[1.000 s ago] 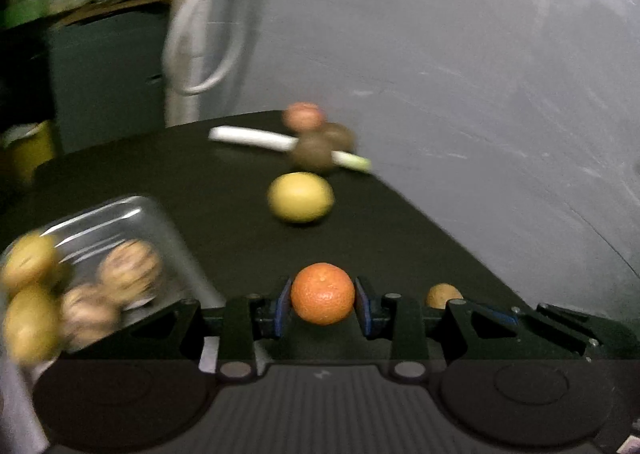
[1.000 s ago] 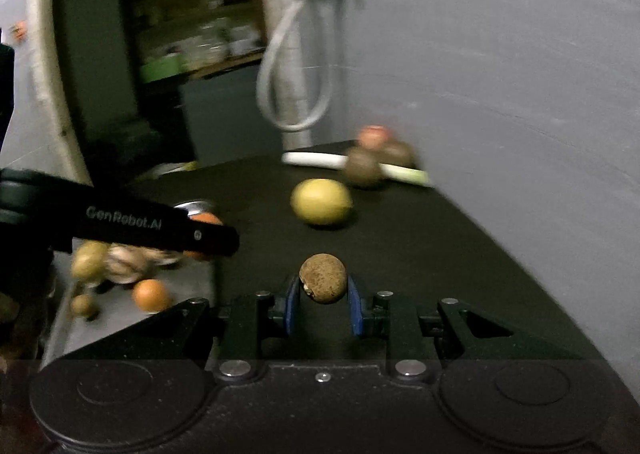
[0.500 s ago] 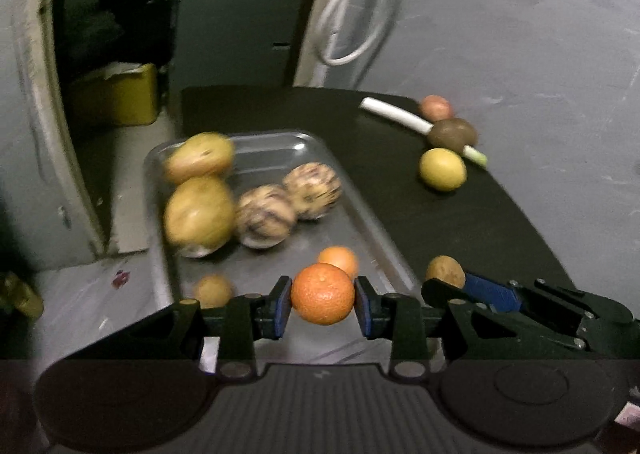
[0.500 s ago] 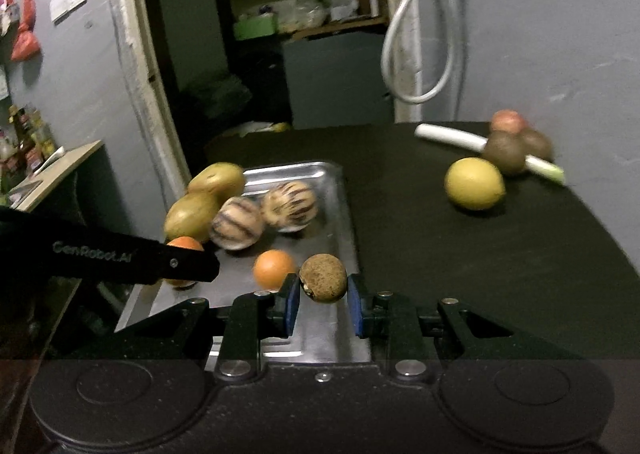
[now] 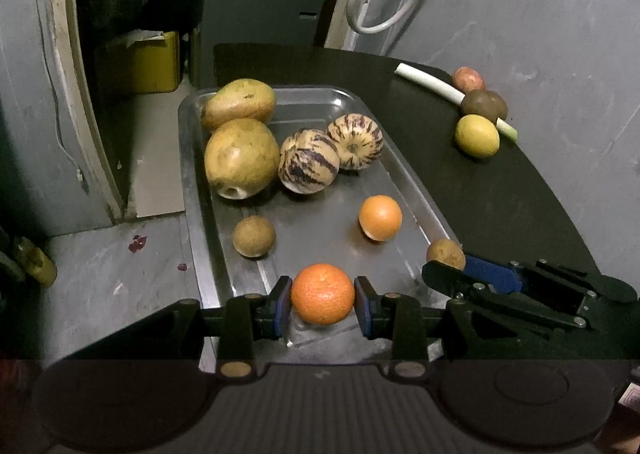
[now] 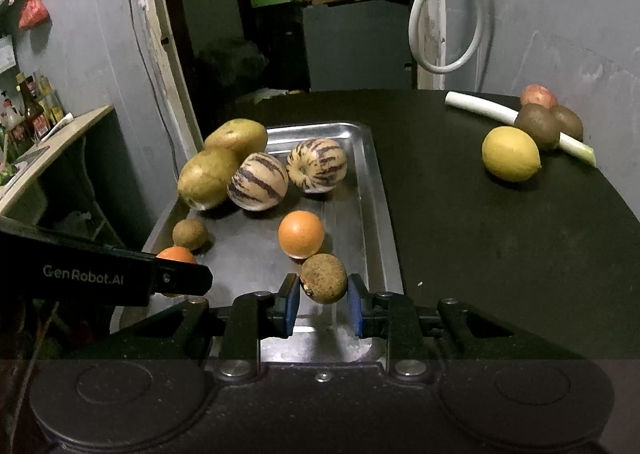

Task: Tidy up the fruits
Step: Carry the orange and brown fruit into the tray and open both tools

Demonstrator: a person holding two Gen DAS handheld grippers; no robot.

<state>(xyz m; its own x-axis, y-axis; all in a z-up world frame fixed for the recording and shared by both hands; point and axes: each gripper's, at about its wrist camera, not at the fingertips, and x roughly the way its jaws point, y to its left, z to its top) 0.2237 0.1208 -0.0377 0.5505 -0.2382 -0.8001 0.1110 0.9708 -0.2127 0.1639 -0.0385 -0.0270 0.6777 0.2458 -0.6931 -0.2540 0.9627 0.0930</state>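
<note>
**A:** How far along is the fruit sorting?

**B:** Well past halfway, I'd judge. The metal tray [image 5: 192, 190] already holds six pieces: two big yellow-green fruits [image 5: 241, 158] at its 11 o'clock corner, two striped melons [image 5: 309, 165] just beside them toward 12, a small brown fruit [image 5: 254, 236] at 9 and a loose orange [image 5: 380, 217] at 3.

**A:** And the tongs?

**B:** Both are loaded. The left gripper [image 5: 322, 301] is clenched on a mandarin [image 5: 322, 293], over the tray's near end at 6 o'clock. The right gripper [image 6: 323, 301] is closed around a rough brown fruit [image 6: 323, 278], also above the near end, just in front of that loose orange. Whether either fruit touches the tray floor, I cannot tell.

**A:** So what's left?

**B:** Letting go of those two, most likely. Then the cluster on the black table [image 6: 480, 246], well apart from the tray at about 2 o'clock: a lemon [image 6: 511, 153], two dark brown fruits [image 6: 537, 126] and a reddish one [image 6: 538, 96] behind them. A leek stalk [image 6: 480, 105] lies among them; it is no fruit, so I'd guess it stays
</note>
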